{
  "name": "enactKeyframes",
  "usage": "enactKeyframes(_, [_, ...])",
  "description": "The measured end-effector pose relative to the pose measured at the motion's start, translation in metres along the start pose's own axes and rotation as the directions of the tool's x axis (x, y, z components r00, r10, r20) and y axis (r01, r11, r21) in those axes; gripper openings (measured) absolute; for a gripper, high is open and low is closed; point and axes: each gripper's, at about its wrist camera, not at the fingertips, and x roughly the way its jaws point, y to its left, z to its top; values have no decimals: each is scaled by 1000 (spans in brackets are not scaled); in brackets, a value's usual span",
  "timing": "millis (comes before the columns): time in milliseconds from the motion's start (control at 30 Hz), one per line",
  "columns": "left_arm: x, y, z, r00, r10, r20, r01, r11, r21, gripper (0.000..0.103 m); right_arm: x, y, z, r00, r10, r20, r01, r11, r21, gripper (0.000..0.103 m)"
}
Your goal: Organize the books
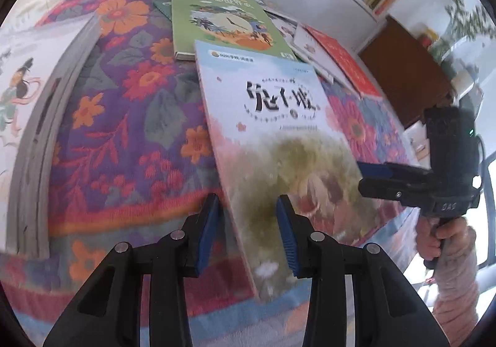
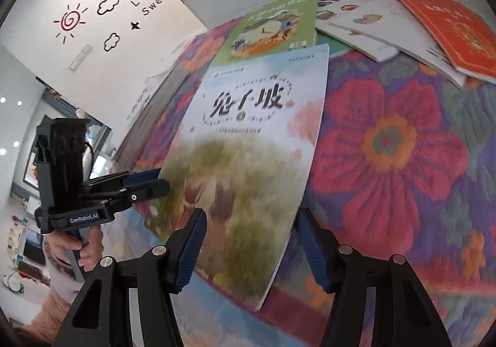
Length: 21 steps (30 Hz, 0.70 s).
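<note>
Pale-blue book (image 1: 279, 117) hangs tilted over the flowered blanket (image 1: 130, 117), its far end covering a corner of the green book (image 1: 223, 21) and its near end raised. Your left claw (image 1: 248, 232) is closed on its left edge, and I judge that this grip carries it. Your right claw (image 2: 252, 247) stands open around the right edge, pads not pressing; probably it is there to steady the wide, floppy cover. The orange book (image 2: 449, 30) and others lie spread behind, so much sorting remains.
</note>
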Motion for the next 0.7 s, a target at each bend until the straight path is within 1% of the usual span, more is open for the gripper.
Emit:
enactKeyframes(100, [3, 11, 8, 1000, -23, 13, 24, 997, -79, 28, 6, -9, 14, 998, 53, 15, -53, 999, 12, 58])
enactKeyframes(133, [5, 14, 11, 999, -28, 15, 29, 996, -89, 28, 9, -12, 18, 998, 66, 21, -67, 998, 19, 57])
enactKeyframes(200, [7, 17, 15, 999, -36, 13, 37, 994, -101, 28, 13, -16, 27, 997, 71, 15, -72, 997, 30, 50])
enactKeyframes(267, [8, 18, 17, 999, -37, 6, 37, 993, -111, 27, 16, -20, 36, 996, 86, -2, -86, 995, 53, 47])
enactKeyframes(333, [9, 18, 20, 1000, -29, 2, 29, 994, -103, 27, 17, -28, 40, 992, 126, -14, -124, 988, 93, 45])
enactKeyframes(367, [10, 18, 22, 1000, -25, 2, 25, 995, -98, 27, 18, -32, 42, 989, 145, -19, -142, 983, 112, 41])
enactKeyframes(400, [11, 16, 23, 1000, -20, 6, 20, 995, -96, 27, 20, -38, 45, 986, 162, -28, -157, 979, 130, 33])
enactKeyframes(433, [11, 17, 24, 1000, -18, 8, 18, 995, -94, 27, 22, -43, 46, 982, 186, -38, -179, 973, 143, 30])
enactKeyframes(467, [11, 17, 25, 1000, -16, 9, 17, 996, -90, 28, 24, -48, 47, 973, 227, -46, -217, 964, 156, 30])
enactKeyframes(533, [12, 19, 26, 1000, -27, 13, 28, 995, -94, 27, 27, -56, 48, 950, 308, -55, -293, 938, 185, 29])
enactKeyframes(600, [13, 20, 27, 1000, -29, 11, 30, 995, -94, 27, 30, -57, 46, 951, 303, -57, -288, 940, 184, 16])
enactKeyframes(700, [13, 19, 29, 1000, -17, 10, 18, 997, -80, 28, 31, -52, 43, 956, 290, -45, -277, 942, 190, 14])
